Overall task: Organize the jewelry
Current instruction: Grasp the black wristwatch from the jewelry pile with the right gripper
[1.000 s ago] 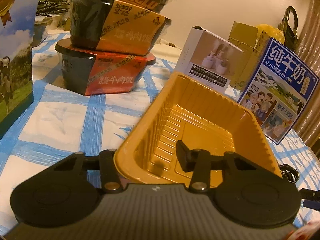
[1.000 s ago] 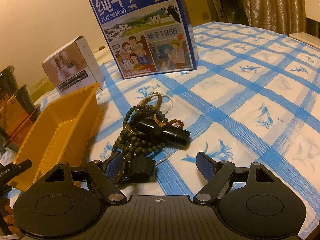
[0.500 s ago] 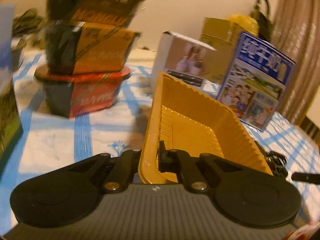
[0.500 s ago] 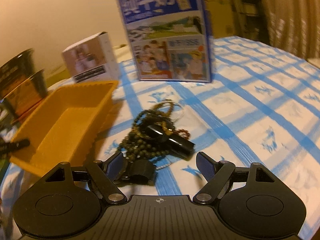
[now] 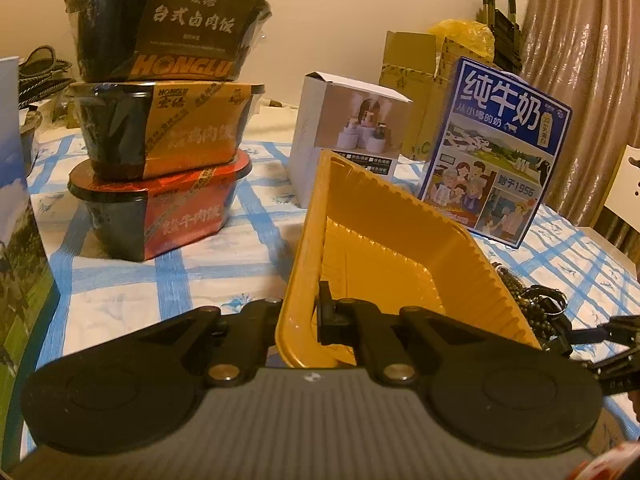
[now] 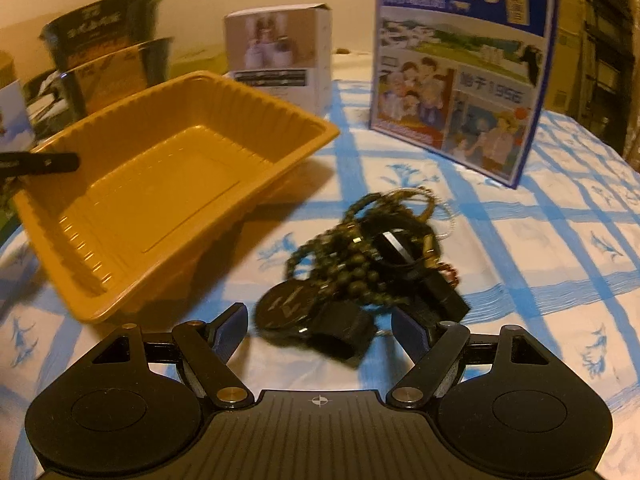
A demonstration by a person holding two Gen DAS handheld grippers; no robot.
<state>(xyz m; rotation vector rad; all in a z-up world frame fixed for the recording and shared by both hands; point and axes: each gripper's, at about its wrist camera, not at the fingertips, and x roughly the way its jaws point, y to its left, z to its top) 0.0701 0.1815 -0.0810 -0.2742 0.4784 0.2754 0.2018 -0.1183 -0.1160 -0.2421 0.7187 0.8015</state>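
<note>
A yellow plastic tray is tipped up off the blue-checked cloth, and my left gripper is shut on its near wall. In the right wrist view the tray is empty, with a left finger at its far-left rim. A tangle of dark bead bracelets and a black watch lies right of the tray. My right gripper straddles the watch and its strap; its jaws are closing, and the pads do not touch the watch. The pile also shows beyond the tray's right edge.
A blue milk carton stands behind the jewelry, with a white box left of it. Three stacked meal bowls stand left of the tray. Cardboard boxes and a curtain close off the back right.
My left gripper shut on the tray's near wall and tipped the tray up. My right gripper rolled and shifted, so the watch now lies between its fingers, which have narrowed a little.
</note>
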